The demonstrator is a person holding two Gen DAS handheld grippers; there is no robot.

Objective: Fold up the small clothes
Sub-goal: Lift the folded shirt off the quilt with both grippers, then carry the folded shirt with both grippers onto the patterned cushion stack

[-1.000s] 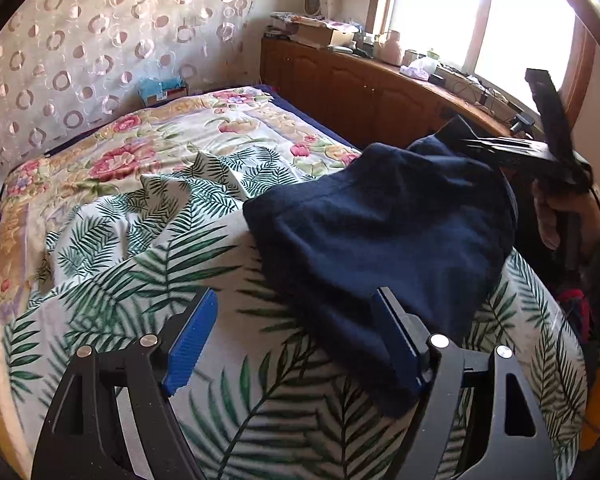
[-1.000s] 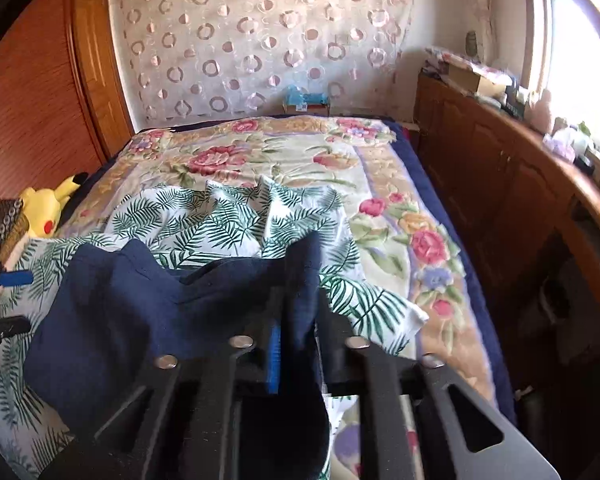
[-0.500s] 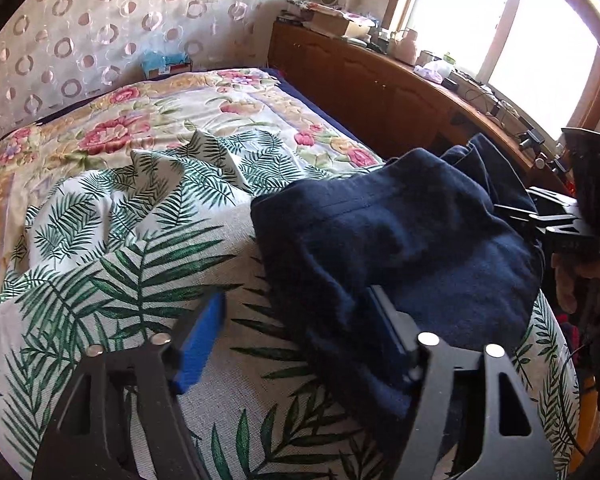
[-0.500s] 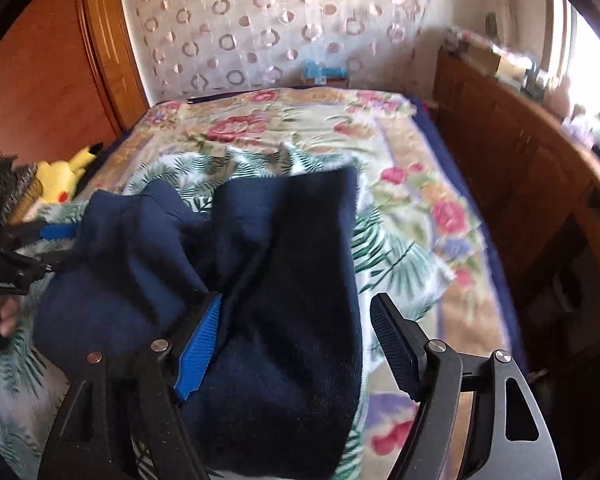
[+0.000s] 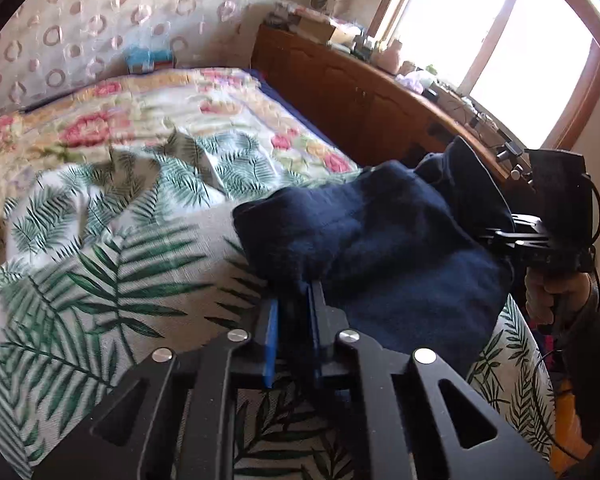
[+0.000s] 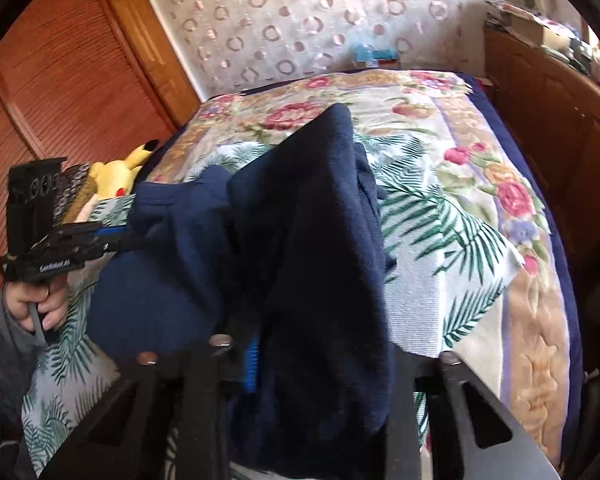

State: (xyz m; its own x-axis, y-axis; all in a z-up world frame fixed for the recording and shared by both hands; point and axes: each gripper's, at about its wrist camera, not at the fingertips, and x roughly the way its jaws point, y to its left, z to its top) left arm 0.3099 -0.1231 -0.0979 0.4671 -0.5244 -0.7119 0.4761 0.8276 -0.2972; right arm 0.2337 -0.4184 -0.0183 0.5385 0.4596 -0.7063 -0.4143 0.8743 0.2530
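Navy garment pinched at two edges over the leaf-print cloth.

The navy garment [image 5: 380,248] is bunched on the near right part of the leaf-print cloth [image 5: 112,280], which is spread over the floral bedspread [image 5: 148,108]. The left gripper [image 5: 294,300] has just been closing and is clamped on the garment's near edge. The right gripper [image 6: 320,356] has also just been closing; a thick fold is pinched between its jaws and much of its own view is blocked by that fold. A wooden cabinet [image 5: 360,92] cluttered with small items runs along the right side, a yellow plush toy [image 6: 116,172] lies at the far left beside a louvred wardrobe [image 6: 60,80], and a blue box [image 5: 148,60] sits by the far wall.
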